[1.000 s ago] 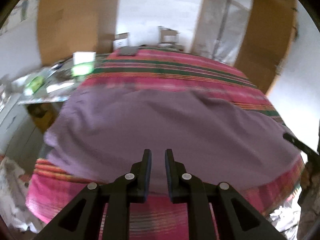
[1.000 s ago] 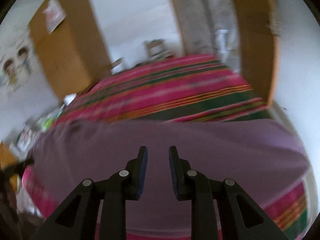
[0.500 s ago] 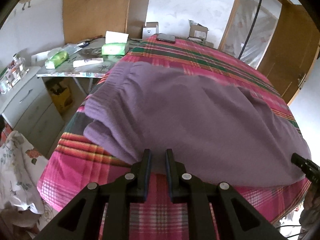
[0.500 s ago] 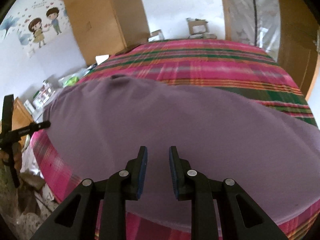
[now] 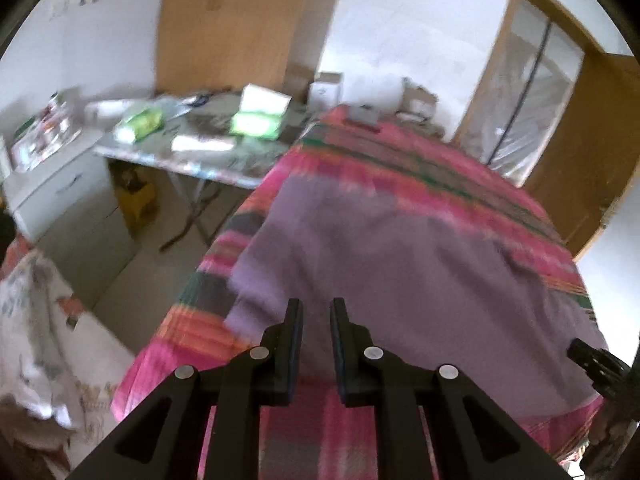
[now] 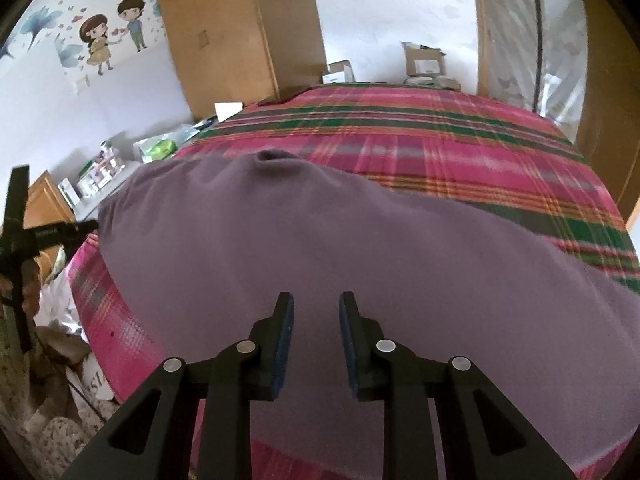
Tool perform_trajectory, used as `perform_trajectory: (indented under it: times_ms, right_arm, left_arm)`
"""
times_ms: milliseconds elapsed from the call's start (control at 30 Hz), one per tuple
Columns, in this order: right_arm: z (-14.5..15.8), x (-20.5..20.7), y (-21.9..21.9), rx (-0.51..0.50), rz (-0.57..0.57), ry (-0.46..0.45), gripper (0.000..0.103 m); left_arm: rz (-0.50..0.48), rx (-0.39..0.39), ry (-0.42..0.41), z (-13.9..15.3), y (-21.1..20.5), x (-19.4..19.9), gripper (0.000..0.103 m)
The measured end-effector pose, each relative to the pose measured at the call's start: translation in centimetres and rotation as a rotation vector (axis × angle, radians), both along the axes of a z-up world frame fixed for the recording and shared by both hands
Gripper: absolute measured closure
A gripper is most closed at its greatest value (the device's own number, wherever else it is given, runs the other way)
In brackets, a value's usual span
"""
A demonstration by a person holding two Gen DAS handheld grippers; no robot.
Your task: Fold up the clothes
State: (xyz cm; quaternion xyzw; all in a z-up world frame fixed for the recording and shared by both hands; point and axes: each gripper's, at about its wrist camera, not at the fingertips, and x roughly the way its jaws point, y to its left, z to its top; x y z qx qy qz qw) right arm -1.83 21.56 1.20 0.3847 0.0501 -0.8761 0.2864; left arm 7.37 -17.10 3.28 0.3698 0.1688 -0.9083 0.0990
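A soft purple knit garment (image 6: 360,248) lies lengthwise across both claws, seemingly crosswise on the pink plaid bedspread (image 6: 460,152). Left gripper (image 5: 316,308) and right gripper (image 6: 316,300) hover over its near edge, slightly parted, holding nothing.

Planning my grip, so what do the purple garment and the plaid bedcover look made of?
Purple garment: seemingly a soft, matte knit, cotton-like; it drapes in smooth rounded folds without shine. Plaid bedcover: apparently woven cloth, matte, its stripes running through the weave. Fibre cannot be confirmed.

Bed (image 6: 460,152) under a pink and green plaid cover. Purple garment (image 6: 320,264) spread flat across the near half, reaching the near edge. Small dark flat item (image 5: 362,117) at the far end, too blurred to identify.
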Motion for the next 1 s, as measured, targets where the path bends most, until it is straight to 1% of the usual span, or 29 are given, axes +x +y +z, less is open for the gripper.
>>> perform_trajectory:
  times_ms: [67,200,300,333,433,500,600,700,800,867,1000]
  right_arm:
    - [0.6,-1.1,-0.7,-0.003,0.006,0.016,0.079]
    - [2.1,-3.1,-2.0,0.012,0.032,0.064,0.079]
    - [3.7,-4.8,-3.0,-0.011,0.074,0.092,0.079]
    - [4.2,-5.6,-3.4,-0.033,0.097,0.084,0.079]
    - [3.7,-8.9,-4.9,-0.132,0.166,-0.064,0.079]
    - [3.2,-11.1,-5.8,-0.182,0.196,-0.164,0.079]
    - [1.7,-13.5,-7.3,-0.204,0.233,-0.285,0.079]
    - [0.4,-15.0,-8.8,-0.204,0.277,-0.376,0.078]
    - [-0.8,-15.9,-10.2,-0.182,0.317,-0.438,0.072]
    - [-1.5,-16.4,-11.0,-0.206,0.349,-0.493,0.058]
    - [-2.0,-17.3,-11.9,-0.221,0.381,-0.513,0.059]
  left_arm:
    - [-0.016,-0.007,0.01,0.5,0.1,-1.4,0.089]
    - [-0.066,-0.007,-0.01,0.3,0.5,-4.3,0.089]
    - [-0.094,-0.024,-0.024,-0.1,1.1,-6.0,0.089]
    - [-0.102,-0.024,-0.031,-0.4,1.2,-6.6,0.089]
    - [-0.11,-0.006,-0.065,-1.4,1.0,-7.9,0.089]
    - [-0.119,-0.015,-0.078,-1.9,1.0,-8.2,0.089]
    - [-0.13,-0.01,-0.09,-2.5,0.7,-8.5,0.089]
    - [-0.128,0.012,-0.095,-2.9,0.2,-8.7,0.089]
    - [-0.134,0.029,-0.096,-3.1,-0.2,-8.9,0.089]
    - [-0.139,0.037,-0.097,-3.2,-0.4,-9.1,0.089]
    - [-0.144,0.049,-0.094,-3.3,-0.6,-9.3,0.089]
